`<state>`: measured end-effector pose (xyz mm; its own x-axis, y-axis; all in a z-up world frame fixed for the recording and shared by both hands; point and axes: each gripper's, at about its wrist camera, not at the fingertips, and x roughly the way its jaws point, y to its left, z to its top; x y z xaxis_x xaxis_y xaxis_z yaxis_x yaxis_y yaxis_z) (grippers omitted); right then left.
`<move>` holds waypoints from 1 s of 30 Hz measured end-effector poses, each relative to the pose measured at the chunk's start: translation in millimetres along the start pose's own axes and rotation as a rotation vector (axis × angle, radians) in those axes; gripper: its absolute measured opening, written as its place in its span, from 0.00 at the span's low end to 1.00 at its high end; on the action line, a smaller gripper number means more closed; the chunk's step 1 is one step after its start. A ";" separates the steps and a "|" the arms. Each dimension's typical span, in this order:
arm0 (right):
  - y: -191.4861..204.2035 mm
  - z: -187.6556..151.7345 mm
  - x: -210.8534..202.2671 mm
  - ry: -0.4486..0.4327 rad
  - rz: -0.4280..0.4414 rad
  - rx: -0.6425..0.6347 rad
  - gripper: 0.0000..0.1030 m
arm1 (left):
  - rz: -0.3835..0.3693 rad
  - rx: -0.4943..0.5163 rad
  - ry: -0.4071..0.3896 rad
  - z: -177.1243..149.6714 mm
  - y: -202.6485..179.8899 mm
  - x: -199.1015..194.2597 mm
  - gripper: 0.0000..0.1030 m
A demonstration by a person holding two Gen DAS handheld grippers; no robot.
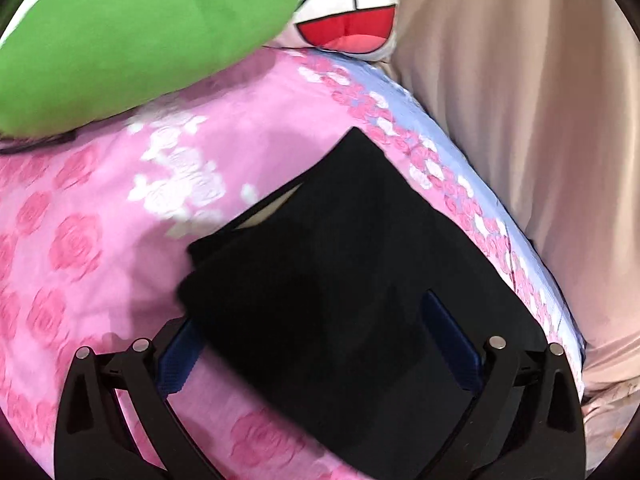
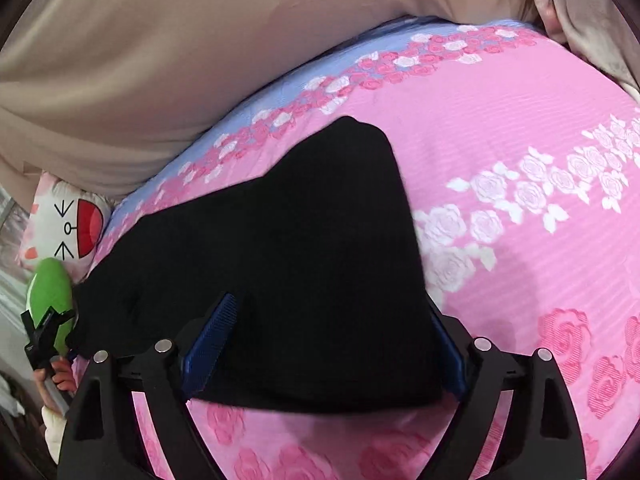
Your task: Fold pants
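Pink rose-print bedsheet [image 1: 100, 240] carries the folded black pants [image 1: 320, 260] near its blue edge. Both your left gripper [image 1: 320, 344] and right gripper [image 2: 336, 340] stand apart, straddling the near edge. Fold appears complete; next, withdraw clear.

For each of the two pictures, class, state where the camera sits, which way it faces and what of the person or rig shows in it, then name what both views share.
Left wrist: on the left gripper, facing down and forward over the black pants on the pink floral bedcover; only its own open jaws show.
Right wrist: on the right gripper, facing down over the same pants; its open jaws and, far left, a hand with the other gripper.
Shared: pants, bedcover, beige curtain, green plush, cartoon-face cushion.
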<state>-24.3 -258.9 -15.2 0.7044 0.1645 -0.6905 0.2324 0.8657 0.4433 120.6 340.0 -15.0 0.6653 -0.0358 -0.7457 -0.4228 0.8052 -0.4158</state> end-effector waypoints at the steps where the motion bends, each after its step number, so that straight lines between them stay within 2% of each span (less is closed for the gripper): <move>1: 2.6 0.5 2.4 -0.009 -0.006 -0.001 0.46 | 0.023 0.008 -0.008 1.1 -3.0 0.7 0.76; 2: 3.0 1.0 4.0 -0.002 -0.001 0.004 0.31 | 0.058 0.027 -0.012 1.9 -5.8 0.6 0.30; 3: 1.0 2.5 3.4 -0.001 0.032 0.030 0.28 | 0.065 0.028 0.016 1.3 -5.0 2.5 0.18; 5: -1.1 5.4 -9.3 -0.015 0.059 0.054 0.18 | 0.031 0.007 0.017 1.7 -1.8 -5.2 0.15; 8: -9.1 13.3 -42.9 -0.038 0.059 0.052 0.16 | 0.009 0.035 0.000 -3.7 -5.4 -30.4 0.14; 10: -22.1 14.8 -64.0 -0.030 0.113 0.072 0.15 | -0.018 0.076 -0.001 -11.8 -13.4 -50.3 0.14; 11: -25.6 13.1 -73.4 -0.030 0.102 0.063 0.15 | -0.023 0.105 -0.008 -15.3 -16.9 -54.7 0.14; 13: -34.0 9.4 -97.7 -0.055 0.026 0.026 0.15 | -0.044 0.143 0.030 -31.2 -25.3 -66.6 0.14; 17: -83.0 -5.8 -137.9 -0.063 -0.036 0.086 0.17 | -0.072 0.204 0.111 -69.3 -33.8 -76.1 0.15; 18: -96.1 -13.1 -141.8 -0.044 -0.056 0.080 0.17 | -0.058 0.233 0.128 -83.6 -37.1 -75.8 0.15; 19: -104.6 -17.4 -140.6 -0.019 -0.079 0.073 0.23 | -0.026 0.259 0.132 -94.6 -38.9 -73.9 0.16; 20: -114.2 -24.2 -138.5 0.009 -0.137 0.066 0.34 | 0.015 0.289 0.128 -105.0 -41.1 -70.8 0.16; 21: -118.6 -27.2 -136.3 0.021 -0.196 0.058 0.41 | 0.075 0.318 0.108 -115.5 -43.3 -66.9 0.20; 22: -119.9 -31.8 -140.6 -0.004 -0.282 0.043 0.45 | 0.110 0.324 0.099 -120.2 -42.9 -63.6 0.22; 23: -112.6 -34.9 -151.0 -0.066 -0.362 0.005 0.48 | 0.130 0.320 0.096 -122.8 -42.2 -60.2 0.24; 24: -105.2 -35.6 -157.2 -0.098 -0.376 -0.024 0.49 | 0.141 0.304 0.094 -123.1 -40.6 -57.4 0.26; 25: -86.6 -37.6 -167.6 -0.153 -0.356 -0.082 0.57 | 0.147 0.287 0.092 -122.6 -38.8 -56.3 0.28; 27: -49.1 -42.6 -171.9 -0.182 -0.262 -0.192 0.68 | 0.163 0.278 0.089 -122.7 -39.6 -54.6 0.30; 30: 17.3 -62.9 -145.6 -0.137 -0.111 -0.398 0.75 | 0.175 0.280 0.084 -124.1 -40.5 -51.9 0.35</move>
<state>-165.0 -238.1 57.0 0.7787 0.0191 -0.6272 0.0540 0.9938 0.0973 26.8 235.7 -24.1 0.5394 0.0777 -0.8385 -0.3330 0.9342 -0.1277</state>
